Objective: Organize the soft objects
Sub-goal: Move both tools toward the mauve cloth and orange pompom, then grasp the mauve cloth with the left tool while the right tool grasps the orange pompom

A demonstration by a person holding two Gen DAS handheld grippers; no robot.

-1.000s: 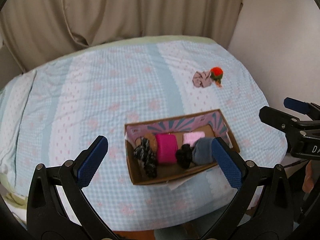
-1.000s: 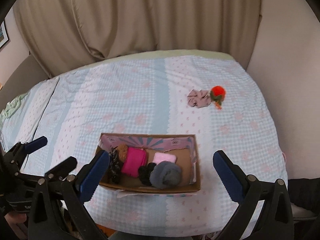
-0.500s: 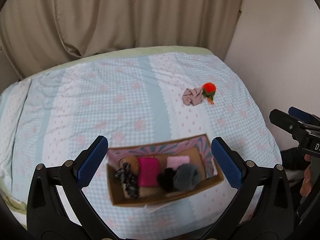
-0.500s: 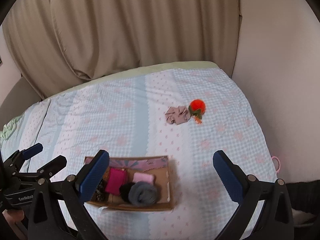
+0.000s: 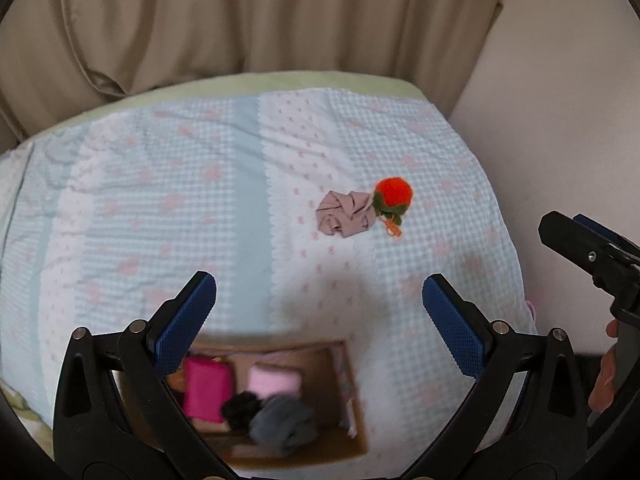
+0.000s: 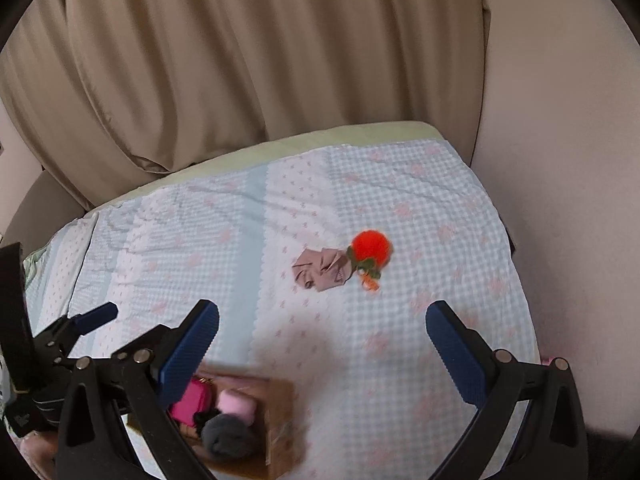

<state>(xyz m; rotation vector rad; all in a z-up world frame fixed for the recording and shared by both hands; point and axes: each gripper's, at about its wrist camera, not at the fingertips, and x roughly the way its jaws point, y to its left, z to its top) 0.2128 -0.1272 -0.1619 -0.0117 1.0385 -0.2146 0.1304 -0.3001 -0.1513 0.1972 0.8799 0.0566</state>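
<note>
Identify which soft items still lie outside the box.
The crumpled mauve cloth and red pompom, touching on the bedspread; the others sit inside the cardboard box.

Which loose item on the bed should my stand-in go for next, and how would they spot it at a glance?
On the blue checked bedspread, look well beyond the cardboard box, toward the wall side. Two loose things lie there touching: a crumpled mauve cloth and, on its wall side, the orange-red pompom. The pompom is the round, fuzzy, bright one with green trim; the cloth is flat and dull.
</note>
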